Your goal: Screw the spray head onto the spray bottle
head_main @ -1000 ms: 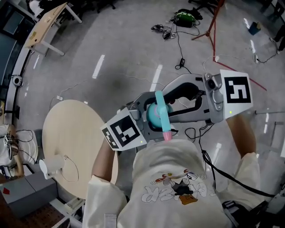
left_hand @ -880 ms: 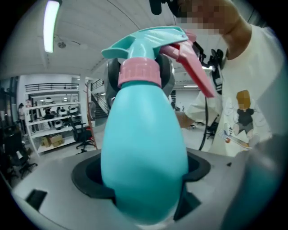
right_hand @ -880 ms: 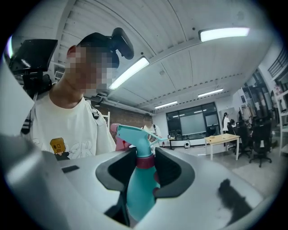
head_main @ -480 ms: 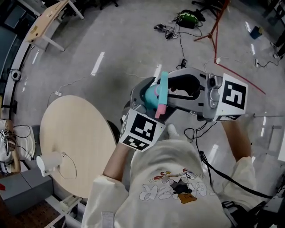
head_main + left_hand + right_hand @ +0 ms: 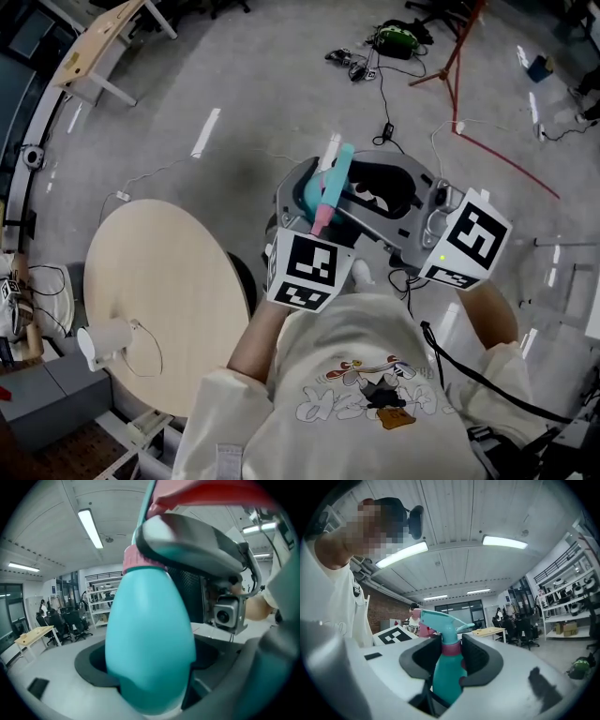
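Observation:
A teal spray bottle (image 5: 312, 194) is held up in front of the person's chest, its teal spray head (image 5: 336, 174) with a pink nozzle tip (image 5: 319, 225) seated on a pink collar. My left gripper (image 5: 298, 202) is shut on the bottle's round body (image 5: 150, 648), which fills the left gripper view. My right gripper (image 5: 345, 202) comes in from the right. Its dark pads (image 5: 474, 654) close on the pink collar (image 5: 451, 648) just under the spray head (image 5: 440, 619). The bottle's base is hidden between the left jaws.
A round wooden table (image 5: 159, 291) stands at the lower left with a small white object (image 5: 103, 343) and a thin wire on it. Cables (image 5: 380, 103), a red stand (image 5: 450, 56) and a desk (image 5: 98, 52) lie on the grey floor beyond.
Both grippers have swung round with the bottle. The left marker cube moved from the left to below the bottle, the right cube dropped lower, and the spray head shifted up and left.

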